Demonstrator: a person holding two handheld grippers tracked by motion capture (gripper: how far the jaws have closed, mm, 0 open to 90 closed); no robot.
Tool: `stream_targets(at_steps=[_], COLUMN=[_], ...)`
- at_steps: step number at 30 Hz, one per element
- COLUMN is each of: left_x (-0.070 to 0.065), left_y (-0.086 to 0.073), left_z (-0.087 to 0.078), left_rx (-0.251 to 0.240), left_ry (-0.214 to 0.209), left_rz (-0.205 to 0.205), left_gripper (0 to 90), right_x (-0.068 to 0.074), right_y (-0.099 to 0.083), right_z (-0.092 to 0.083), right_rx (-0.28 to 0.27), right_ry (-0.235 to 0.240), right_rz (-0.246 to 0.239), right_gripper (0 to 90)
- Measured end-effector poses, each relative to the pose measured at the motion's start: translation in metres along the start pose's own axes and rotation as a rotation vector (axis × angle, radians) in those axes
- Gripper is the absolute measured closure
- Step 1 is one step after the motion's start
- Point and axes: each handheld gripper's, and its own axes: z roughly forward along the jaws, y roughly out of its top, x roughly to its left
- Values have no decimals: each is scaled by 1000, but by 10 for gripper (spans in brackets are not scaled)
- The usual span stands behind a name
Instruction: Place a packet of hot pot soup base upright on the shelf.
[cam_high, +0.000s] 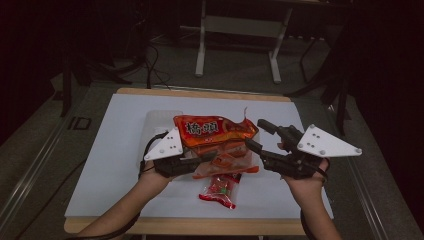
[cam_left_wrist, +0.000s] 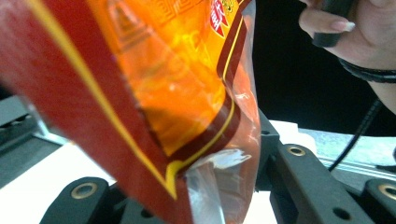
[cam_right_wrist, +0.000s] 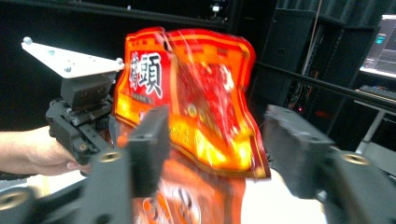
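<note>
A big orange-red snack bag (cam_high: 215, 131) is held up above the white counter (cam_high: 110, 150), pinched at its lower edge betw. the jaws of the left gripper (cam_high: 200, 159); in the left gripper view the bag (cam_left_wrist: 154, 93) is seen close up, wedged in the jaws. The right gripper (cam_high: 255, 135) is kept just beside the bag's right edge w/ jaws spread wide, bag (cam_right_wrist: 196, 102) seen betw. them but not gripped. A smaller red packet (cam_high: 220, 190) is seen lying on the counter below the bag, near the front edge.
</note>
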Motion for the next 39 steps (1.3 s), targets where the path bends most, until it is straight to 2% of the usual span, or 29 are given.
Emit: stream_targets(at_steps=[2, 4, 6, 8, 10, 13, 14, 15, 20, 21, 22, 25, 29, 30, 32, 38, 39], left_x=[4, 10, 15, 20, 27, 34, 34, 39, 52, 52, 56, 66, 77, 77, 86, 97, 99], left_y=[2, 4, 6, 7, 7, 6, 6, 4, 1, 1, 1, -3, -11, -11, -20, -40, -42], left_z=[-4, -9, -13, -18, -23, -30, -30, -34, -43, -43, -47, -52, -58, -58, -61, -65, -66], left_rx=[-4, -7, -9, -16, -26, -34, -34, -39, -53, -53, -61, -89, -89, -89, -95, -91, -94], left_ry=[24, 57, 85, 120, 142, 188, 188, 215, 273, 273, 296, 335, 388, 388, 434, 525, 529], left_rz=[5, 5, 5, 2, -14, -13, -13, -12, -14, -14, -19, -38, -51, -51, -78, -115, -119], left_gripper=[715, 715, 715, 715, 715, 715, 715, 715, 715, 715, 715, 715, 715, 715, 715, 715, 715], right_x=[-3, -5, -6, -7, -9, -13, -13, -14, -15, -15, -16, -17, -18, -18, -18, -17, -17], right_y=[-2, -6, -9, -13, -16, -19, -19, -20, -29, -29, -34, -39, -46, -47, -49, -55, -55], right_z=[-1, 0, 0, -1, -2, -4, -4, -5, -8, -8, -9, -9, -9, -9, -8, -6, -5], right_rx=[-13, -9, -13, -19, -25, -34, -34, -28, 4, 4, 16, 26, 41, 43, 53, 72, 75], right_ry=[-5, 22, 9, 15, 5, -20, -20, -19, -27, -27, -24, -26, -25, -23, -21, -16, -17], right_rz=[16, 15, 10, 25, 34, 36, 36, 36, 37, 37, 52, 58, 71, 73, 72, 71, 71], right_gripper=[272, 163, 138, 136, 136, 138, 138, 137, 137, 137, 138, 139, 139, 139, 140, 141, 141])
